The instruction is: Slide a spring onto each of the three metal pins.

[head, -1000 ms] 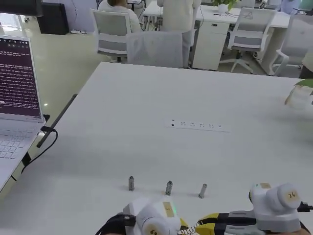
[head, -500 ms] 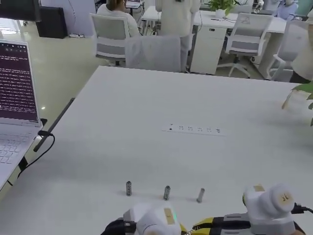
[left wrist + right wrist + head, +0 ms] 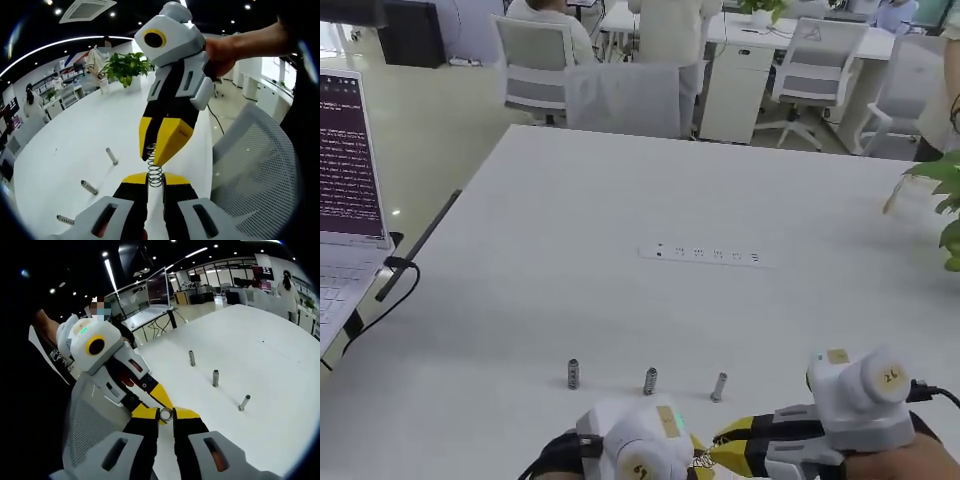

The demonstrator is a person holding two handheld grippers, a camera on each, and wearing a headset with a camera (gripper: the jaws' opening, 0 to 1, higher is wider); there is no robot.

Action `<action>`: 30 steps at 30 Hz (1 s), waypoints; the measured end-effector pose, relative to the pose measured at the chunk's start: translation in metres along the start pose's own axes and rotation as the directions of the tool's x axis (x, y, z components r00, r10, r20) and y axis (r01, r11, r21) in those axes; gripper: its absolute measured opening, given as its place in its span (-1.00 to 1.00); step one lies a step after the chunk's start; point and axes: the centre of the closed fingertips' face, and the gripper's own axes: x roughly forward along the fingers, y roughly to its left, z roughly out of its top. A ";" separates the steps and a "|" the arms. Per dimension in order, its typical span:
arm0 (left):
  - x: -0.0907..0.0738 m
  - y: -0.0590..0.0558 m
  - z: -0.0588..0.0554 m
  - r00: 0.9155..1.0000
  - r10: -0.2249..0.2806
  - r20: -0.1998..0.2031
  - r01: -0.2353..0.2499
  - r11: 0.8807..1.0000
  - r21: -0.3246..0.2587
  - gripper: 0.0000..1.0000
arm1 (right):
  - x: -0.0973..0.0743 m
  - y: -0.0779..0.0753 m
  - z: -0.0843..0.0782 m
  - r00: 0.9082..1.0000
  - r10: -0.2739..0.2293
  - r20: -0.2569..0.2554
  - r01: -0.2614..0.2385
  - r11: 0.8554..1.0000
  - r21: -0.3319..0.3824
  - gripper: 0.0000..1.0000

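Near the front edge of a broad white table (image 3: 620, 200), the left gripper (image 3: 155, 181) and right gripper (image 3: 166, 415) meet tip to tip. Each has its yellow jaws clamped on one end of a small coiled steel spring (image 3: 155, 169), held in the air between them. Just beyond, three short metal pins stand in a row on the table. The left pin (image 3: 573, 373) and middle pin (image 3: 650, 380) already wear springs, while the right pin (image 3: 719, 386) is bare and tilts slightly.

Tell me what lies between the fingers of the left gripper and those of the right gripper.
A spring: the left gripper holds one end, the right gripper the other, as the left gripper view shows.
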 end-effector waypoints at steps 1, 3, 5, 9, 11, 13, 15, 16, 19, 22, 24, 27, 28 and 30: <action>0.001 0.000 0.001 1.000 0.000 0.004 0.000 1.000 -0.003 -0.95 | -0.001 -0.001 0.000 1.000 -0.002 0.000 0.002 1.000 -0.002 -0.84; 0.002 0.001 0.003 1.000 0.000 0.007 0.000 1.000 -0.002 -0.94 | -0.002 -0.001 0.001 1.000 -0.006 -0.001 0.006 1.000 -0.006 -0.84; 0.002 0.000 0.004 1.000 -0.001 0.008 0.001 1.000 -0.003 -0.94 | -0.004 -0.001 0.001 1.000 -0.008 -0.004 0.008 1.000 -0.010 -0.84; 0.004 0.000 0.003 1.000 -0.003 0.004 0.003 1.000 0.000 -0.93 | -0.005 -0.001 0.001 1.000 -0.012 -0.004 0.012 1.000 -0.015 -0.84; 0.004 -0.001 0.003 1.000 -0.006 0.004 0.006 1.000 -0.006 -0.94 | -0.005 -0.002 0.001 1.000 -0.012 -0.004 0.012 1.000 -0.016 -0.84; 0.004 -0.001 0.004 1.000 -0.006 0.004 0.006 1.000 -0.004 -0.93 | -0.006 -0.002 0.001 1.000 -0.014 -0.004 0.014 1.000 -0.019 -0.84; 0.004 -0.001 0.004 1.000 -0.006 0.005 0.006 1.000 -0.005 -0.94 | -0.007 -0.001 0.002 1.000 -0.013 -0.003 0.013 1.000 -0.019 -0.84; 0.004 -0.001 0.005 1.000 -0.008 0.007 0.008 1.000 -0.007 -0.95 | -0.007 -0.001 0.002 1.000 -0.012 -0.004 0.012 1.000 -0.021 -0.84; 0.005 -0.002 0.006 1.000 -0.016 0.012 0.016 1.000 0.001 -0.95 | -0.009 0.001 0.002 1.000 -0.008 -0.016 0.007 0.999 -0.040 -0.83; 0.006 -0.003 0.009 1.000 -0.022 0.016 0.022 1.000 0.006 -0.96 | -0.011 0.000 0.001 0.999 -0.007 -0.038 0.005 0.998 -0.066 -0.83; 0.006 -0.003 0.011 0.999 -0.025 0.024 0.025 1.000 0.000 -0.96 | -0.013 0.000 0.003 0.999 -0.007 -0.040 0.004 0.997 -0.074 -0.83; 0.006 -0.004 0.015 0.999 -0.032 0.035 0.032 0.999 -0.001 -0.96 | -0.015 0.001 0.003 0.998 -0.007 -0.057 0.002 0.995 -0.100 -0.83; 0.007 -0.004 0.015 0.999 -0.034 0.038 0.034 0.999 0.000 -0.96 | -0.016 0.001 0.003 0.998 -0.007 -0.063 0.000 0.994 -0.109 -0.83; 0.007 -0.005 0.019 0.998 -0.042 0.049 0.042 0.999 0.000 -0.96 | -0.018 0.002 0.002 0.997 -0.004 -0.080 -0.007 0.991 -0.131 -0.82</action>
